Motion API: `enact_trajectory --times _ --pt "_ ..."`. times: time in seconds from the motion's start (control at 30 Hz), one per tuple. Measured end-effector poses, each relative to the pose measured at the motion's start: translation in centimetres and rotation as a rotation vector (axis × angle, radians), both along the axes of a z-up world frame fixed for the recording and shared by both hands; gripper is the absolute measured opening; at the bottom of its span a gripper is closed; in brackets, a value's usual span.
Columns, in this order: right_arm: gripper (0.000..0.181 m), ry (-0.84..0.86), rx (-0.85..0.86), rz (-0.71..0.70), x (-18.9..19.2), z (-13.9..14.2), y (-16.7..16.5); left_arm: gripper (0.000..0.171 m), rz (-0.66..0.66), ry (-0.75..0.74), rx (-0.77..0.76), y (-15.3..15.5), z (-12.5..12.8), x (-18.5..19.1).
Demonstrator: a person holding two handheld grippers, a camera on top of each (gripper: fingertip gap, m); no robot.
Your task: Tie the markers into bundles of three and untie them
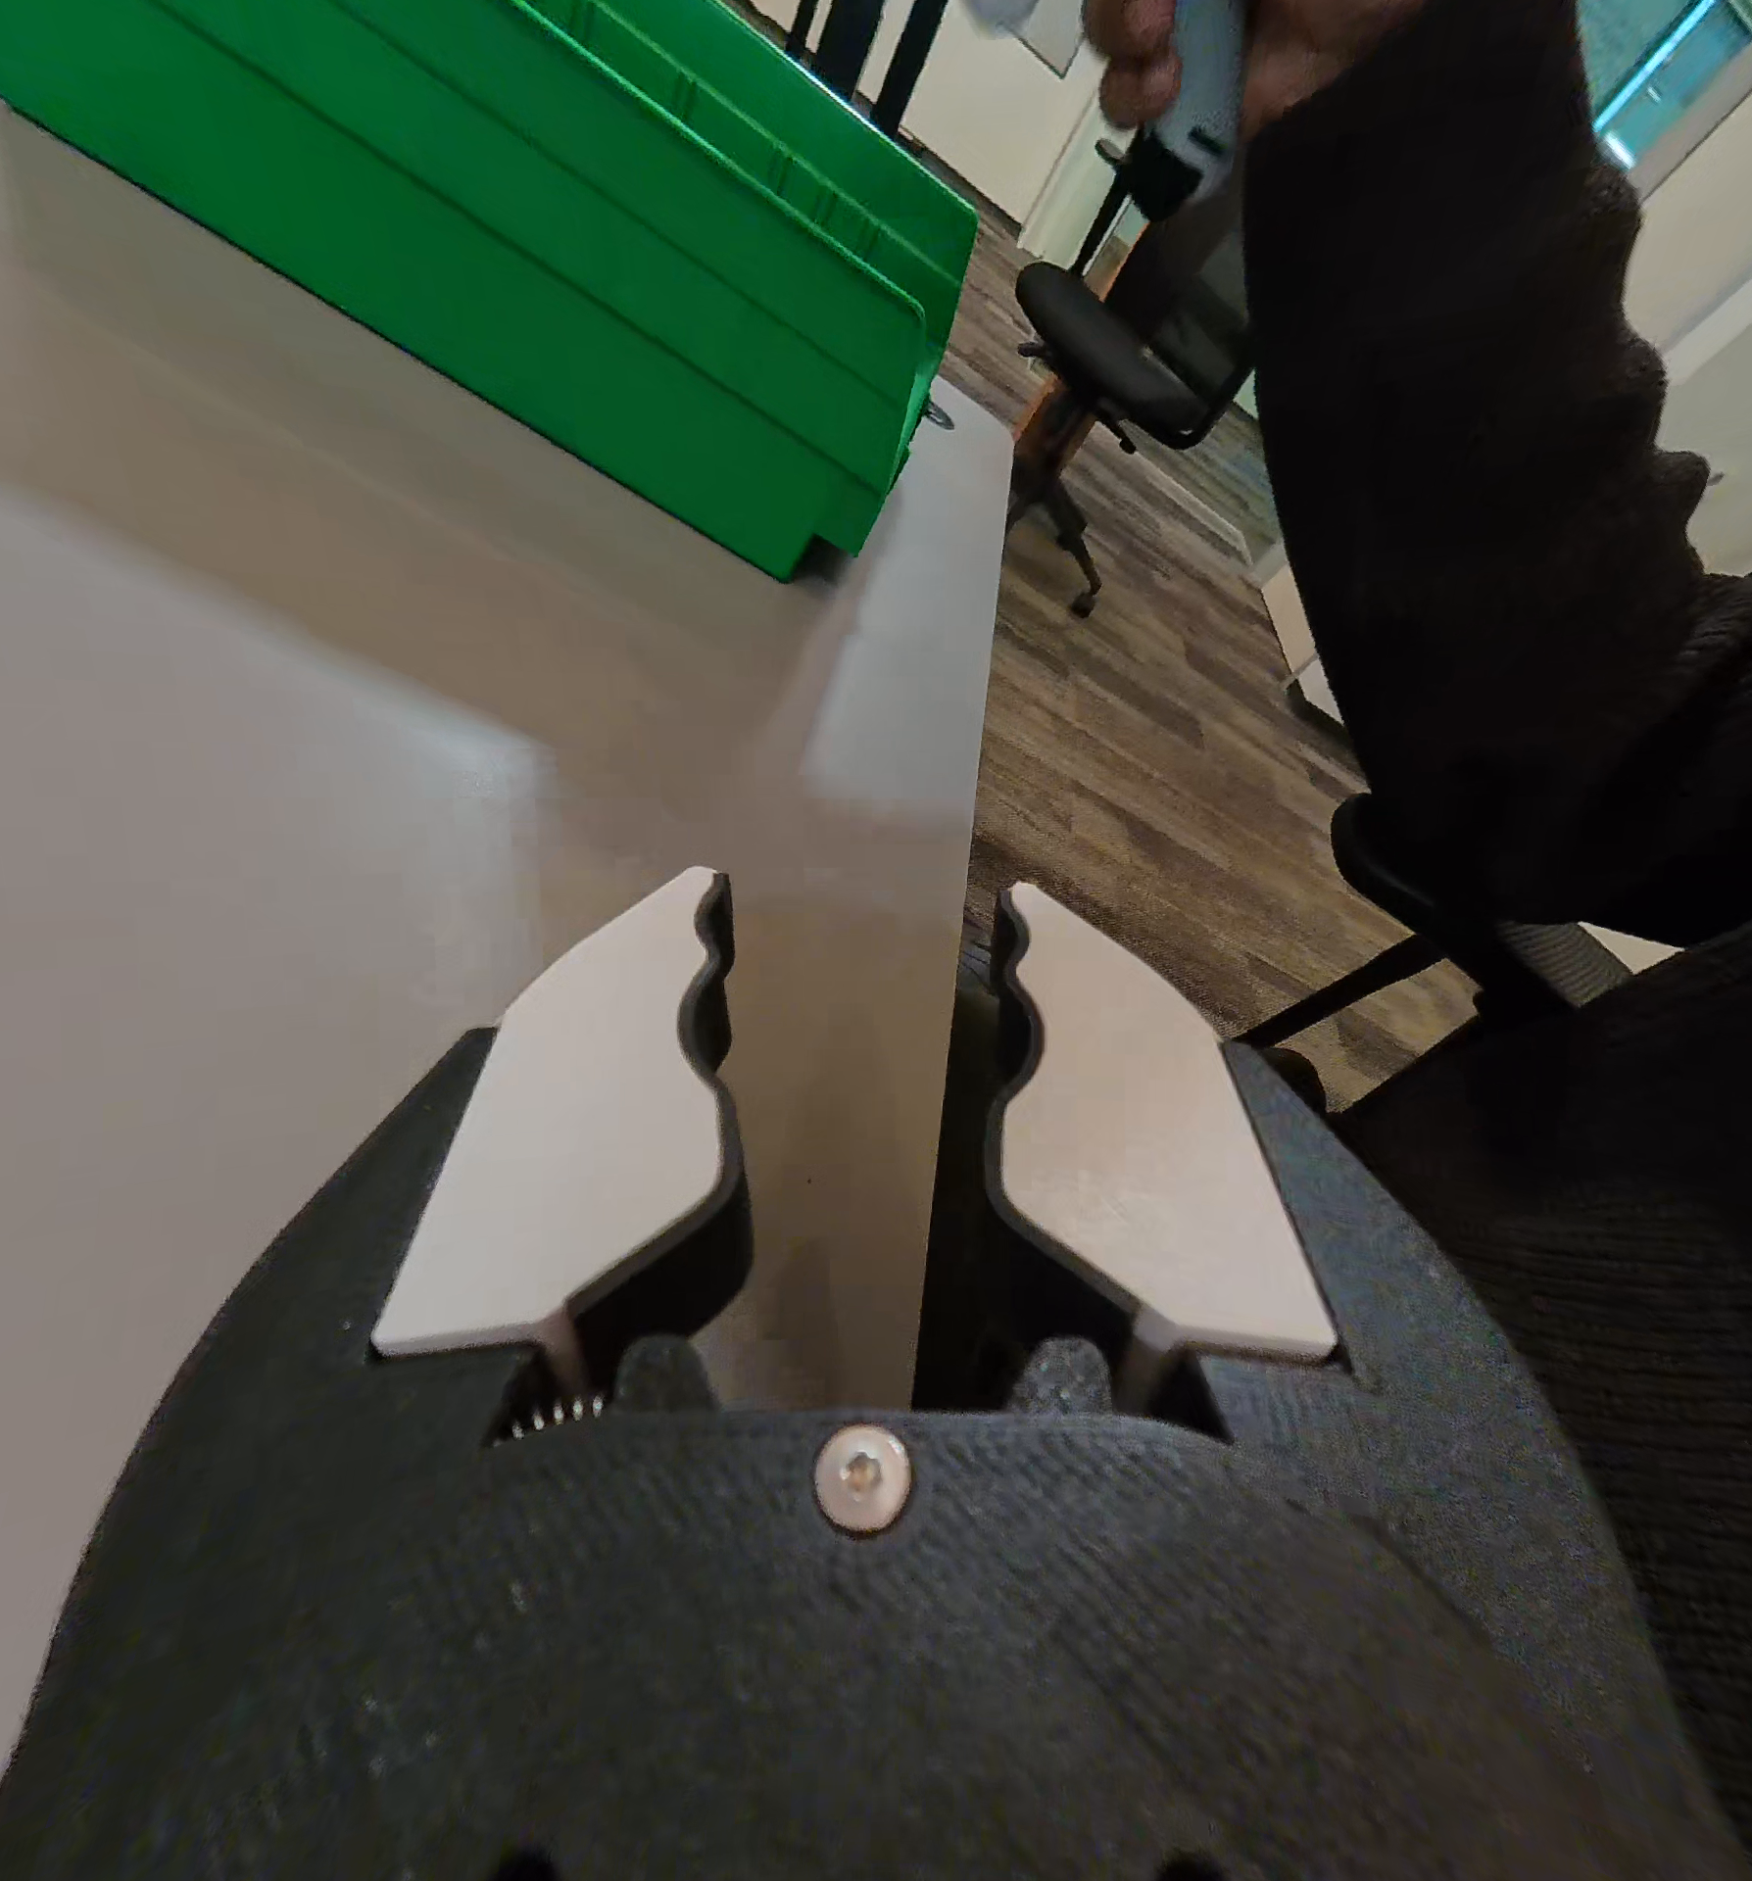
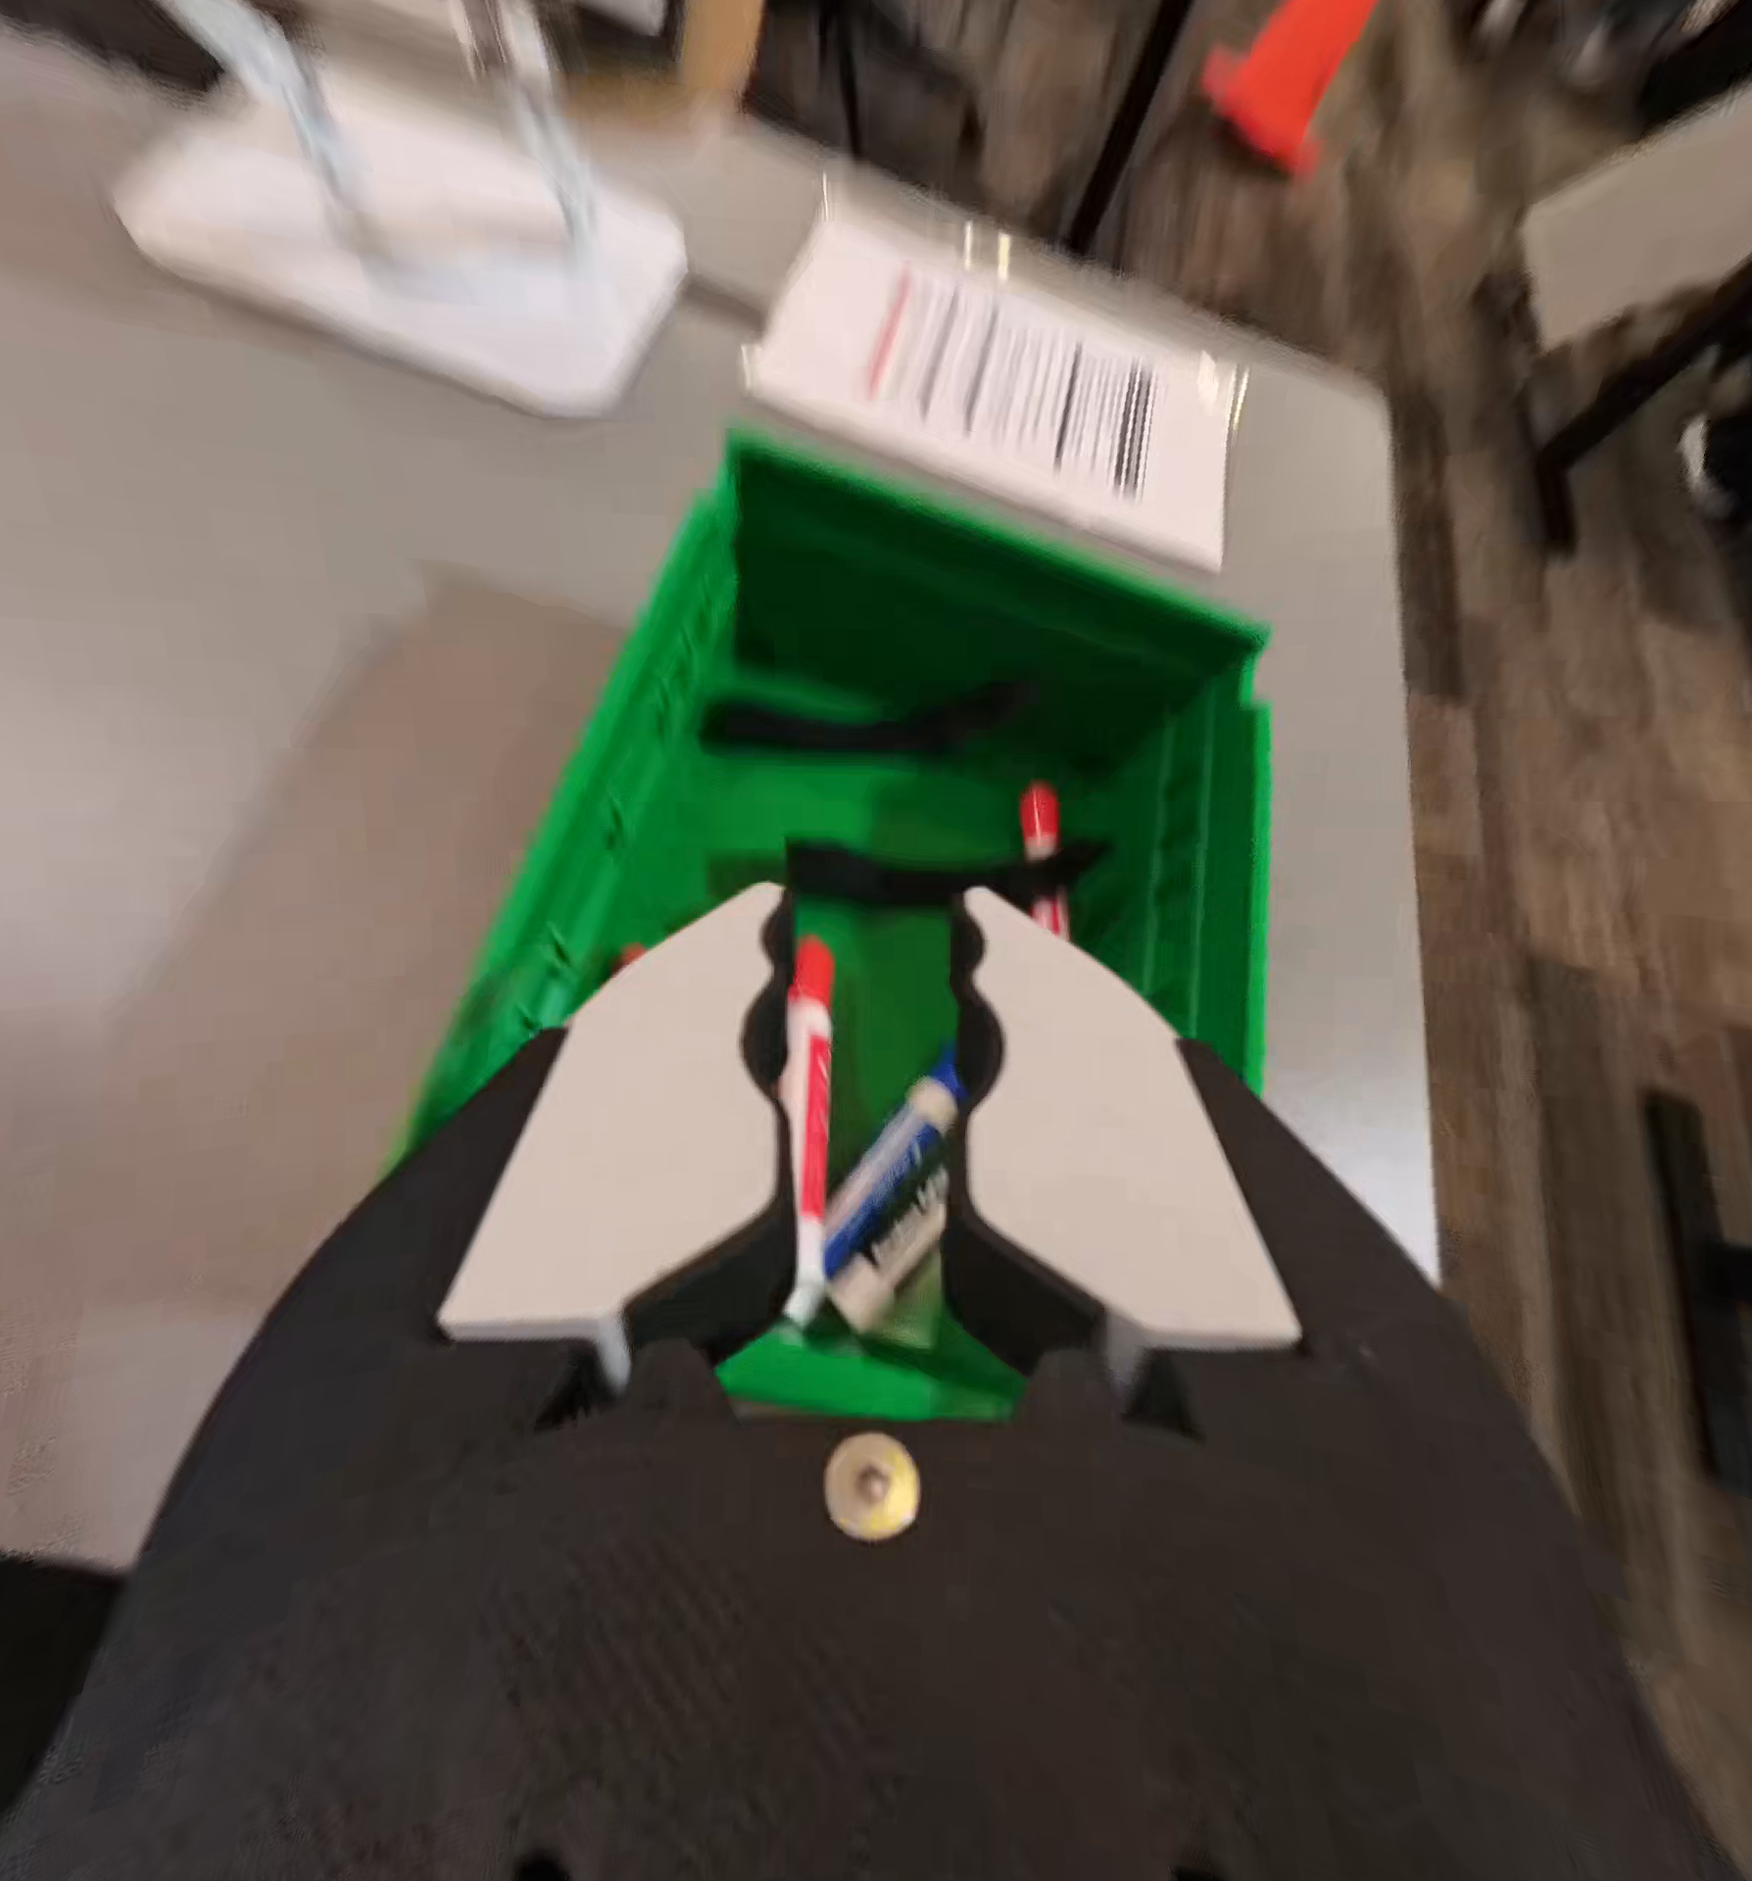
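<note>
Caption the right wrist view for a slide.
Open right gripper above a green bin holding red and blue markers on a grey table.

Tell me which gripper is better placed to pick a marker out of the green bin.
Probably the right gripper: it is open, above the green bin, with a red-capped marker seen between its fingers. The left gripper, also open, is at the table edge, away from the bin.

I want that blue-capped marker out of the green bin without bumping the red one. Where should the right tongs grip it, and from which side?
Probably grip the blue-capped marker mid-barrel, coming straight down from above. It lies slanted on the green bin floor, its lower end touching the red-capped marker, so close across the barrel nearer the blue cap, where there is more gap. The right tongs hang open above it.
</note>
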State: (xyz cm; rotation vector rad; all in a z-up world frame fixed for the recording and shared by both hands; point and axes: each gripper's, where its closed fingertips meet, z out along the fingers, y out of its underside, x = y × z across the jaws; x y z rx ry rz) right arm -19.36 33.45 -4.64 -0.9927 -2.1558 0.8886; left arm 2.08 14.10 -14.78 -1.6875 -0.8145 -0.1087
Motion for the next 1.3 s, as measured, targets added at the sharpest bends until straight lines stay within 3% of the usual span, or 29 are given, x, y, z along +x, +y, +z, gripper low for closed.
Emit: enact_trajectory --times 0.17,0.3,0.5,1.07,1.3 --pt "0.001 -0.397 0.212 0.047 2.1 -9.7 2.8 0.050 -0.011 -0.047 0.021 0.1 -0.4 0.0" --pt "0.000 -0.526 0.342 0.082 3.5 -12.9 3.8 0.050 -0.022 -0.052 0.015 0.2 -0.5 0.1" --pt "0.000 -0.577 0.299 0.186 4.7 -13.6 1.6 0.050 -0.031 -0.076 0.034 0.2 -0.6 0.1" --pt "0.001 -0.468 0.408 -0.059 1.4 -13.3 6.9 0.050 -0.047 -0.084 0.028 0.4 -0.7 0.5" --pt "0.000 -0.370 0.411 -0.068 0.4 -11.6 6.5 0.050 -0.049 -0.088 0.033 0.4 -0.7 0.5"
